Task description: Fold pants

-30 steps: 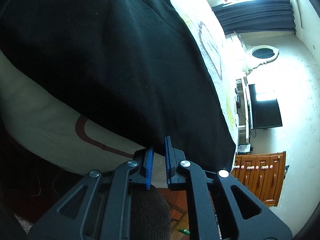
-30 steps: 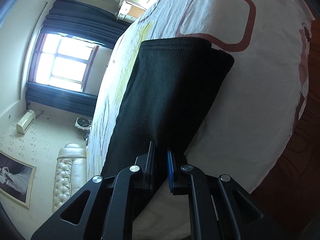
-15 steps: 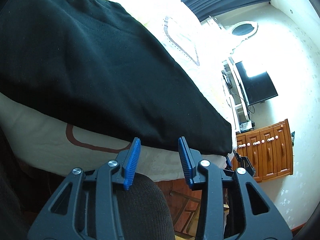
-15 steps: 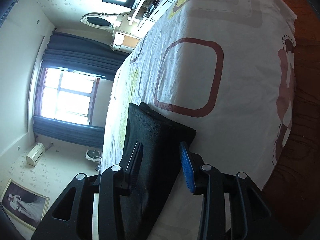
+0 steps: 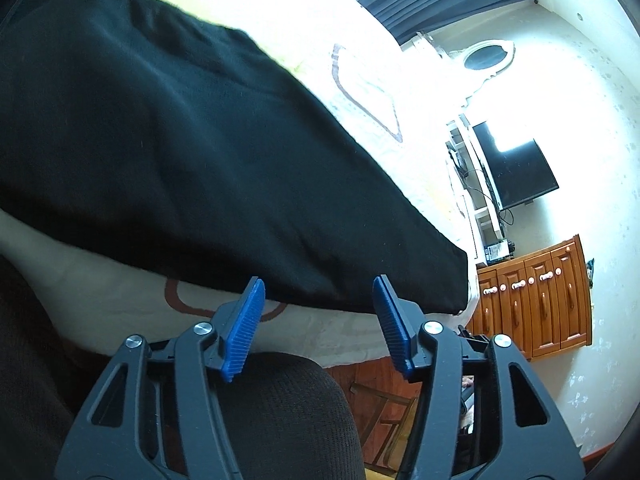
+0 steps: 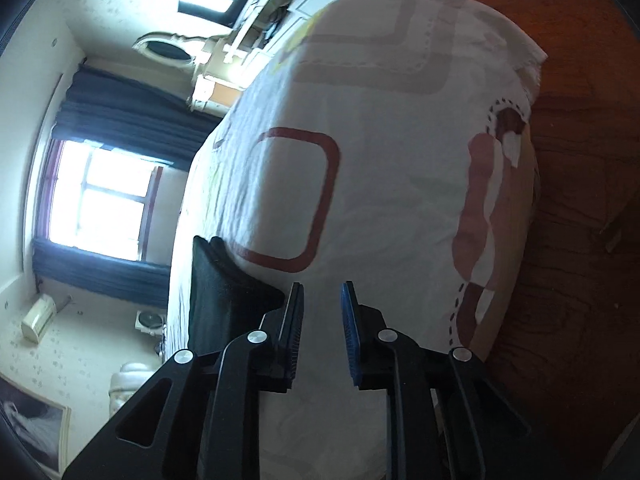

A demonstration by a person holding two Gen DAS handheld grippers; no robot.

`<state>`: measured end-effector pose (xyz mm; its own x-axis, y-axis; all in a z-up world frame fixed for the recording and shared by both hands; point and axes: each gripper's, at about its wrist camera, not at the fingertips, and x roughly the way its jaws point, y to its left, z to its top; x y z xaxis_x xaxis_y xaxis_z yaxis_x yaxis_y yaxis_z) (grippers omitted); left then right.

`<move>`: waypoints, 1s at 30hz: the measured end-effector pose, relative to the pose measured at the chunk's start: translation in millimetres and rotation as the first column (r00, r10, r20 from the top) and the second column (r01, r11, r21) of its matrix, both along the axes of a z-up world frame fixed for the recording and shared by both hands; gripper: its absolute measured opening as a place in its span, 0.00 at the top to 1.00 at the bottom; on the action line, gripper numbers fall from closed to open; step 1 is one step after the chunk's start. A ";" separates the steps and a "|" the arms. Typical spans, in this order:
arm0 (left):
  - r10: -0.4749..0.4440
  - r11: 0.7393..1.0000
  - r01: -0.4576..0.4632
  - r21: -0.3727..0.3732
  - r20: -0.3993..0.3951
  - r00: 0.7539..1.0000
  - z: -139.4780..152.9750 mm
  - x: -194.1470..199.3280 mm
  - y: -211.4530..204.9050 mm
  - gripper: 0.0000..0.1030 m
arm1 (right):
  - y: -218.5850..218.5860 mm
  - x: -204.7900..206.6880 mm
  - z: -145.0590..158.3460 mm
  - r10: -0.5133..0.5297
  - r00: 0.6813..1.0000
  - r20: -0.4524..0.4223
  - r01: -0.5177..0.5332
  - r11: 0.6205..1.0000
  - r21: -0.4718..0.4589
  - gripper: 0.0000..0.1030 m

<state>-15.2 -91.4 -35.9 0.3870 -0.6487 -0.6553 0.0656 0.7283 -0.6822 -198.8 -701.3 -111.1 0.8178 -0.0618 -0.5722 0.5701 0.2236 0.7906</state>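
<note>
the black pants point(image 5: 192, 152) are lying folded lengthwise into a long narrow strip on the bed point(image 5: 352, 60), close to the near edge of its patterned sheet, probably so that both hands are reaching the cloth without leaning across the mattress; in the left wrist view the strip is running from the upper left down to a squared corner at the lower right, where it is nearly meeting the mattress edge, so its long axis is lying roughly along that edge; in the right wrist view only one end of the pants point(image 6: 218, 288) is showing, a dark block left of the tongs with its layered edge facing out across the sheet point(image 6: 400, 200).

the left tongs point(image 5: 318, 320) are hanging just off the near long edge of the pants with the blue pads point(image 5: 244, 326) spread and opening wider; nothing is lying between them, and only the cloth edge and sheet are showing through the gap; the right tongs point(image 6: 320, 334) are pointing over bare sheet beside the pants' end, their jaws narrowly apart and closing on nothing.

judging by this, the lengthwise fold is sitting done and both tongs are standing free of the cloth; the next step is likely calling for a grip on one end, carrying it along the long axis toward the other end.
</note>
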 end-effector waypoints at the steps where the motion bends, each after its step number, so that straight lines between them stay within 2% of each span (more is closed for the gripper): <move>1: -0.003 1.000 0.003 0.005 0.020 1.000 4.7 2.6 3.2 0.39 | -2.4 4.8 11.3 0.032 0.999 0.021 -0.031 0.999 -0.039 0.60; 2: -0.006 1.000 0.006 0.007 0.044 0.999 9.4 5.0 6.5 0.31 | -5.0 14.3 24.8 0.075 0.996 0.042 -0.071 0.994 -0.081 0.51; 3: -0.007 1.000 0.006 0.006 0.069 0.998 14.3 8.8 11.4 0.27 | -8.6 25.8 36.1 0.127 0.990 0.064 -0.120 0.986 -0.114 0.36; 5: 0.009 1.000 -0.010 0.004 0.096 0.995 22.8 18.0 21.3 0.12 | -16.0 51.9 56.0 0.211 0.972 0.106 -0.192 0.967 -0.166 0.34; 7: 0.050 0.999 -0.049 -0.010 0.093 0.994 27.4 29.4 36.1 0.10 | -27.4 84.8 63.8 0.307 0.945 0.117 -0.286 0.943 -0.168 0.29; 8: 0.064 0.998 -0.063 -0.012 0.087 0.994 28.2 35.8 43.9 0.10 | -34.0 101.5 62.9 0.349 0.932 0.098 -0.331 0.930 -0.160 0.29; 10: 0.101 0.995 -0.101 -0.005 0.074 0.992 28.6 48.4 63.0 0.10 | -41.4 129.8 63.7 0.382 0.924 -0.015 -0.378 0.907 -0.186 0.29; 13: 0.148 0.988 -0.150 0.042 0.051 0.988 25.8 64.8 92.4 0.10 | -50.2 159.7 43.7 0.451 0.888 -0.091 -0.458 0.884 -0.092 0.28; 14: 0.164 0.984 -0.167 0.065 0.049 0.985 24.9 68.2 100.6 0.10 | -49.9 165.7 38.2 0.474 0.877 -0.075 -0.478 0.877 -0.054 0.27; 16: 0.210 0.972 -0.214 0.098 0.048 0.976 22.2 72.0 122.6 0.10 | -40.3 178.5 30.5 0.558 0.830 -0.002 -0.558 0.830 0.026 0.26; 17: 0.229 0.967 -0.232 0.108 0.042 0.973 19.5 72.9 134.1 0.10 | -27.4 181.0 25.5 0.598 0.802 0.003 -0.597 0.800 0.052 0.26; 18: 0.253 0.960 -0.255 0.119 0.034 0.967 16.5 74.0 145.9 0.10 | -19.1 183.9 27.2 0.618 0.785 -0.043 -0.618 0.786 0.031 0.26; 20: 0.294 0.947 -0.294 0.130 0.026 0.956 11.4 75.3 172.0 0.10 | -8.8 188.7 32.4 0.638 0.762 -0.109 -0.642 0.767 0.006 0.34; 21: 0.306 0.942 -0.306 0.134 0.023 0.952 9.6 76.2 182.0 0.10 | -6.8 190.7 30.8 0.641 0.756 -0.130 -0.644 0.764 0.023 0.57; 22: 0.313 0.939 -0.313 0.141 0.019 0.950 7.8 77.1 190.4 0.10 | -3.1 191.9 29.0 0.652 0.744 -0.149 -0.653 0.756 0.044 0.73; 24: 0.326 0.932 -0.323 0.163 0.013 0.945 4.1 78.1 208.5 0.10 | 4.9 192.5 30.2 0.651 0.731 -0.203 -0.659 0.751 0.038 0.76; 26: 0.327 0.931 -0.322 0.169 0.004 0.945 -0.5 77.9 220.3 0.10 | 8.1 192.5 38.4 0.632 0.749 -0.196 -0.639 0.769 0.039 0.78; 28: 0.317 0.937 -0.309 0.165 -0.024 0.948 -6.6 79.1 225.5 0.10 | 15.9 196.3 51.9 0.623 0.768 -0.151 -0.625 0.780 0.039 0.78; 30: 0.295 0.949 -0.288 0.126 -0.039 0.955 -13.4 78.1 233.2 0.10 | 23.7 196.9 69.4 0.626 0.775 -0.086 -0.626 0.779 0.034 0.78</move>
<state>62.9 141.8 -49.3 0.5079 -0.4298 -0.7465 -0.1978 0.7853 -0.5867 -2.0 -677.5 -41.7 0.6220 0.4485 -0.6419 0.3711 0.5530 0.7460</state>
